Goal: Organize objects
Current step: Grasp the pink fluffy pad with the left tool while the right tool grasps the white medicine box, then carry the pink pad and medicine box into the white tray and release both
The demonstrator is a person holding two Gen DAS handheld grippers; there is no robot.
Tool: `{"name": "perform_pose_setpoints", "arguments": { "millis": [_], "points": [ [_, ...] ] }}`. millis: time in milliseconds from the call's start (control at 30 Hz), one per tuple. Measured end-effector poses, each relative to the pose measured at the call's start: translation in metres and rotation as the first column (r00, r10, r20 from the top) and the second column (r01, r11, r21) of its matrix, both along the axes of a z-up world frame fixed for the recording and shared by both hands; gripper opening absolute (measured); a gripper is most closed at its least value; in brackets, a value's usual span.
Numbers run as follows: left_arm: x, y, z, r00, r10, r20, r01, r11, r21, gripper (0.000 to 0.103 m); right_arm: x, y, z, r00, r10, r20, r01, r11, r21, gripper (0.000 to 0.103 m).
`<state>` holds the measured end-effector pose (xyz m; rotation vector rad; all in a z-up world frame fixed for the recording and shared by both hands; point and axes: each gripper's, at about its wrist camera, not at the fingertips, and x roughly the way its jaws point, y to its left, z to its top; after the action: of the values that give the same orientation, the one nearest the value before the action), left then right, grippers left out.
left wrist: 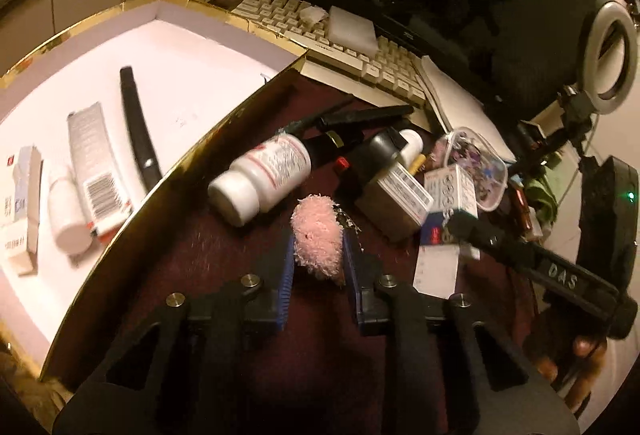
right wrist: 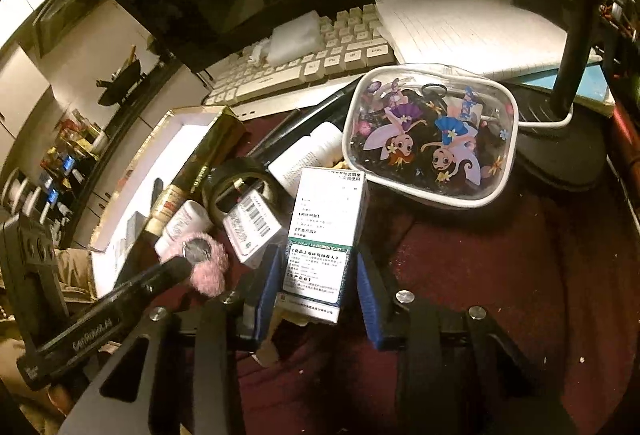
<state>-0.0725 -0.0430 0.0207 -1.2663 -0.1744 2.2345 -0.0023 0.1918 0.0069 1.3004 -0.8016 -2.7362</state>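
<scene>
Gripping two things at once, we have the left claw [left wrist: 318, 255] closed on the pink pom-pom [left wrist: 318, 241], its blue pads [left wrist: 347, 255] pressing the fluff from both sides, just above the dark red tabletop [left wrist: 224, 267]. Our right claw [right wrist: 316, 275] stands half open around the white medicine box [right wrist: 320, 247]; the pads sit close on either side of it, but we cannot tell whether they truly bite. To our left lies the gold-edged tray [left wrist: 224, 119], with a tube [left wrist: 94, 171], a small bottle [left wrist: 68, 211], a carton [left wrist: 22, 203] and a black pen [left wrist: 136, 127] already laid out on its white floor — that looks like where these two belong. To do this well, we would lift the pom-pom straight up before swinging, since the white pill bottle [left wrist: 260, 179] lies just beside it and rolls easily. The box leans among other clutter near the clear cartoon pouch [right wrist: 432, 139], so we should firm the grip low on its body and draw it out slowly. Soft fluff slips — a snug hold and a level carry over the tray's rim matter most.
</scene>
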Motion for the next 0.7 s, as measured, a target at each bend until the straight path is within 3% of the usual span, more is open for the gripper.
{"name": "perform_pose_setpoints", "arguments": {
  "millis": [400, 700],
  "points": [
    [0.017, -0.030, 0.033, 0.997, 0.031, -0.077, -0.024, 0.995, 0.092, 0.022, 0.010, -0.015, 0.031, 0.997, 0.003, -0.075, 0.000, 0.999, 0.043, 0.036],
    [0.007, -0.085, 0.056, 0.985, 0.144, -0.098, -0.124, 0.975, 0.187, 0.022, -0.001, -0.055, 0.069, 0.976, 0.134, -0.169, -0.128, 0.991, 0.045, 0.036]
  ]
}}
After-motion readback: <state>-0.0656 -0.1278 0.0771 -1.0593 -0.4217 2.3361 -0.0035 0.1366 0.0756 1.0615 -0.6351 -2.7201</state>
